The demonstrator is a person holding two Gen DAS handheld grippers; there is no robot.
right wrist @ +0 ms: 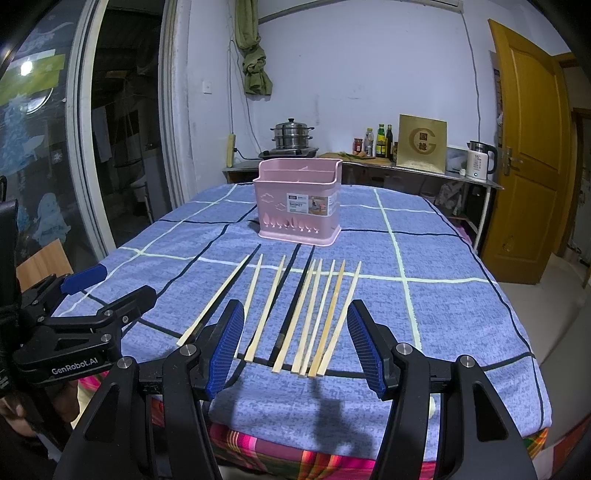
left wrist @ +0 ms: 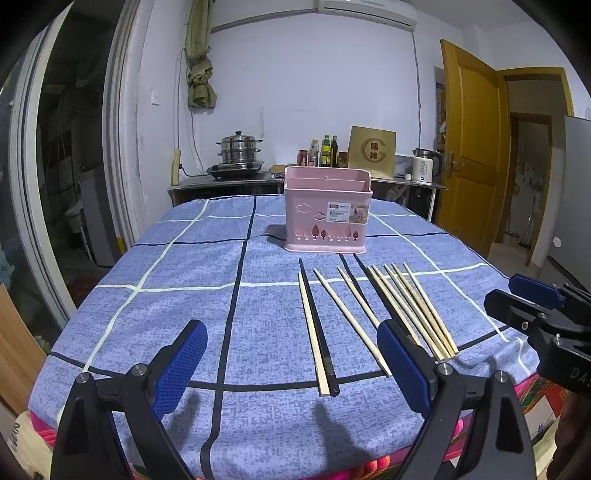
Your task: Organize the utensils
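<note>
The pink basket (left wrist: 326, 210) carries a sticker with the word "BASKET" legible; the smaller print on it is too fine to read. In the right wrist view the body of the left gripper (right wrist: 88, 286) bears white lettering "GenRobot.AI". On the far worktop a gold box (left wrist: 372, 152) shows a large "G" emblem, with bottles (left wrist: 325, 151) at its 9 o'clock and a white kettle (left wrist: 423, 166) at its 3 o'clock.

The left gripper (left wrist: 291, 365) is spread wide, its blue pads empty and touching nothing, held above the near edge of the counter (left wrist: 147, 295) with its blue checked cloth. The right gripper (right wrist: 295, 349) is likewise spread and empty, hovering just over the near ends of the chopsticks (right wrist: 314, 314).

The chopsticks, mostly pale wood with a few black ones among them, lie side by side on the cloth, at 6 o'clock from the basket and apart from it. The basket stands upright toward the far middle of the counter, its compartments showing nothing inside.

Only the right wrist view shows the basket's inner dividers clearly and the brand lettering. Only the left wrist view shows the air conditioner (left wrist: 365, 9) at 12 o'clock and the right gripper's blue pad (left wrist: 535, 291) at 3 o'clock.
</note>
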